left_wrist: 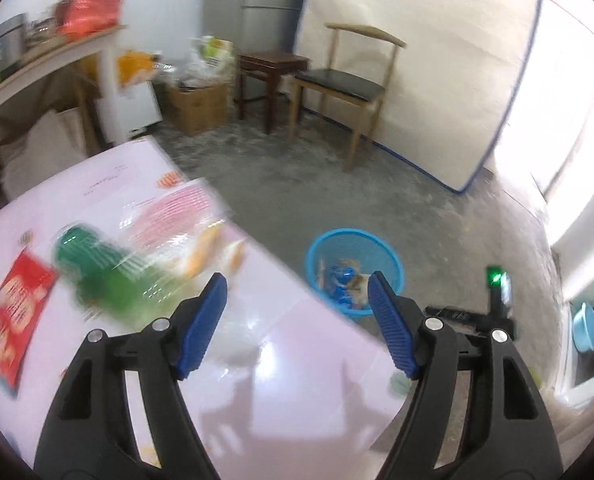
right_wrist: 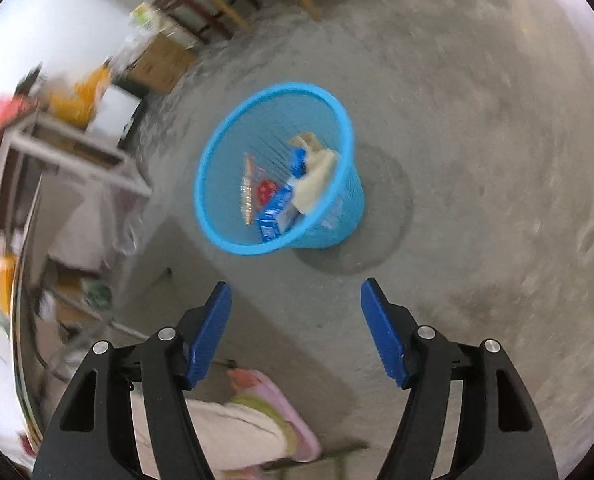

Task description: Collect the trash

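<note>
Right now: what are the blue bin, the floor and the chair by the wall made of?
Blue bin: looks like plastic mesh; fine ribs, see-through wall, smooth moulded rim. Floor: likely bare concrete; grey, matte, mottled with stains. Chair: light wood frame by its colour, dark seat pad, perhaps leatherette; too blurred to be sure.

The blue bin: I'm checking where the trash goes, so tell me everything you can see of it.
The blue bin is a round basket of bright blue plastic mesh with a solid rim, wider at the top than at the base. It stands upright on the grey concrete floor, apart from the table. Inside lie several pieces of trash: blue packets, a red wrapper and crumpled pale paper. Neither gripper touches it.
</note>
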{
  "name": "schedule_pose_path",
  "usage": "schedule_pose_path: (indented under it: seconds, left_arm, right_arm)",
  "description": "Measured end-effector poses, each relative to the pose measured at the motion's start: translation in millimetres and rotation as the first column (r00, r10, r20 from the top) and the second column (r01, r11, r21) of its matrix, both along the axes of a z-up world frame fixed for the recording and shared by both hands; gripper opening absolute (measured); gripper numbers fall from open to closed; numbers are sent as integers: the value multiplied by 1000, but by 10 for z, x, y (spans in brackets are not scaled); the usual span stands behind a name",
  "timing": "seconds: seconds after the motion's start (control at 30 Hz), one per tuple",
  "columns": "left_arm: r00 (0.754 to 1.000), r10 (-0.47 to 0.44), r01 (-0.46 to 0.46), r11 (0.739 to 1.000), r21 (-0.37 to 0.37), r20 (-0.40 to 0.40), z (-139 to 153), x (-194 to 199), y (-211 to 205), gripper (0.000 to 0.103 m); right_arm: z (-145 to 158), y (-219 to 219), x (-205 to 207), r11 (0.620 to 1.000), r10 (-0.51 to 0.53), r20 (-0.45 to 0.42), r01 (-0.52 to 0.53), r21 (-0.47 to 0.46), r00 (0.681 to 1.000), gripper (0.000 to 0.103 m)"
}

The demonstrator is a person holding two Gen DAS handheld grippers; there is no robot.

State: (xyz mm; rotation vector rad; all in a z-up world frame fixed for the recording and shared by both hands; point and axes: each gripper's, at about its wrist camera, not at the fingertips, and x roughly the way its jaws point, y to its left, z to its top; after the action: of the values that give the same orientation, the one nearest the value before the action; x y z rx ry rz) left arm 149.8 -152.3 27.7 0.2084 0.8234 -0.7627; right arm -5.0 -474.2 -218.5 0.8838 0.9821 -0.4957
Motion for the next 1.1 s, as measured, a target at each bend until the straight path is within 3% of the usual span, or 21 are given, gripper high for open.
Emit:
schedule_pose_path:
  seconds: [0.13,0.3,0.4,0.47,0.5,0.6,0.67,0.87,0.93,1.03,1.1]
  left_arm:
    - [993,102,-104,994,23,51,38,-103,520,70]
    - [970,234,-235,972,12,67,6,-259,1082,72]
    - [951,306,-306,952,-1,53,-85,-302,1343,73]
    - [934,355,-355,935,1,33,-199,-335,1459,74]
    - [927,374,-375,927,8,33,-244,-351,1504,74]
    - [907,419,-420,908,11,30,-375,-354,1625,74]
    - [896,444,-444,896,11,18,-463,-308,1676,74]
    - [846,530,-532,846,-35,-57,-636,59,1740,74]
    - [836,546,-548,836,-40,-53,-688,211,1734,74]
    - [813,577,-580,814,-32,-84,-815,446,1779,60]
    - [802,584,-591,806,-23,-126,-897,569,1821,56]
  right_arm:
    - [815,334,265,962,117,29,-106,-250,993,77]
    - [1633,864,515,885,254,81,-198,-422,964,92]
    - [2014,1297,652,790,349,63,-257,-557,935,97]
    - [2137,1622,767,695,399,-25,-320,-643,916,97]
    - [2163,1812,845,629,433,-95,-376,-680,896,97]
    - [2180,2151,962,553,491,-154,-443,-706,858,97]
    - [2198,2328,993,552,556,-123,-476,-685,822,97]
    - [2378,2485,969,648,656,86,-501,-573,750,97]
    - [2398,2489,970,681,644,123,-493,-541,755,97]
    - [2380,2429,991,719,633,156,-500,-482,759,97]
    - [2324,2382,969,740,619,168,-498,-452,768,97]
